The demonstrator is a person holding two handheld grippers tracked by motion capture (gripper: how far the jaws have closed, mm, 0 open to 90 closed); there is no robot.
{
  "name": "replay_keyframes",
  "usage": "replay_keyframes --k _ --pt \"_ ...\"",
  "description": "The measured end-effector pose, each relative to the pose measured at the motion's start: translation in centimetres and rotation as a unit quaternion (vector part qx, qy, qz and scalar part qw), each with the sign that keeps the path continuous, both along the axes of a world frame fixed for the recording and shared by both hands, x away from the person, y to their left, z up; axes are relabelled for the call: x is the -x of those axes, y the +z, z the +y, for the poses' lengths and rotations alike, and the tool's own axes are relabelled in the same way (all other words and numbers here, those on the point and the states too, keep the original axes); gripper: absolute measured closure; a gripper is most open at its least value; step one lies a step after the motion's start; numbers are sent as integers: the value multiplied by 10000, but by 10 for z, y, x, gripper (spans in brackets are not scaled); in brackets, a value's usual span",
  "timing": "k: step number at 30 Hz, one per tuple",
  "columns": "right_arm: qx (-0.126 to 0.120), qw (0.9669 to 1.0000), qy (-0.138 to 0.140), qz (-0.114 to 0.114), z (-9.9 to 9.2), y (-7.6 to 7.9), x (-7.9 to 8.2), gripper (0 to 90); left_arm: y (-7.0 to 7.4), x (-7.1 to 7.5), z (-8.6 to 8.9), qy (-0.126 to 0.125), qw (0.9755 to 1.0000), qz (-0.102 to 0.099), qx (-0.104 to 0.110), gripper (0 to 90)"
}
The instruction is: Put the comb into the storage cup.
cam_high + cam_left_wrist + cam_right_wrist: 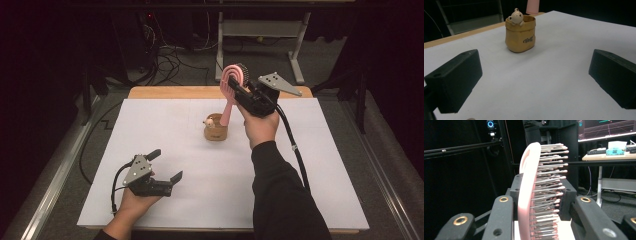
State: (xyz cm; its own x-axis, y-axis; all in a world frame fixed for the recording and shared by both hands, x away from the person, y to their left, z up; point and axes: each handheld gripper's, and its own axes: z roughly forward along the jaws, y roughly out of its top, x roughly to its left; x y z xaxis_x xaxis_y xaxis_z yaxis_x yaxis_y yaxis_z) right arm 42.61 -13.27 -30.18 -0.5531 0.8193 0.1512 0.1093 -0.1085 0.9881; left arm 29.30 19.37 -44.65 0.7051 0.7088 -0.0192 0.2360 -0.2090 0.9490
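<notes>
hairbrush [231, 85]: pink, gripped by its head, handle hung down into the pot, 12 o'clock on the table
right gripper [239, 91]: clamped on hairbrush
pot [215, 128]: tan, bear on rim
left gripper [166, 165]: spread wide, nothing held, 7 o'clock
table [300, 165]: white sheet

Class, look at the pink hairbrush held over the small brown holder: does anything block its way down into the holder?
Nothing visible does. The hairbrush, clamped in the right gripper, has its handle end at the holder; a small bear figure sits at one side of the rim.

Hairbrush [530, 195] lower end cut off by right gripper view's bottom edge; handle tip hidden behind brown holder [215, 131] rim.
</notes>
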Motion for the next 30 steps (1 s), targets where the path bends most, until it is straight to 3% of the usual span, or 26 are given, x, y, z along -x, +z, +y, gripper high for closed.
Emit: replay_keyframes --k 30 --pt "44 9997 -1 238 30 -33 -29 665 1 0 3 5 9999 13 115 0"
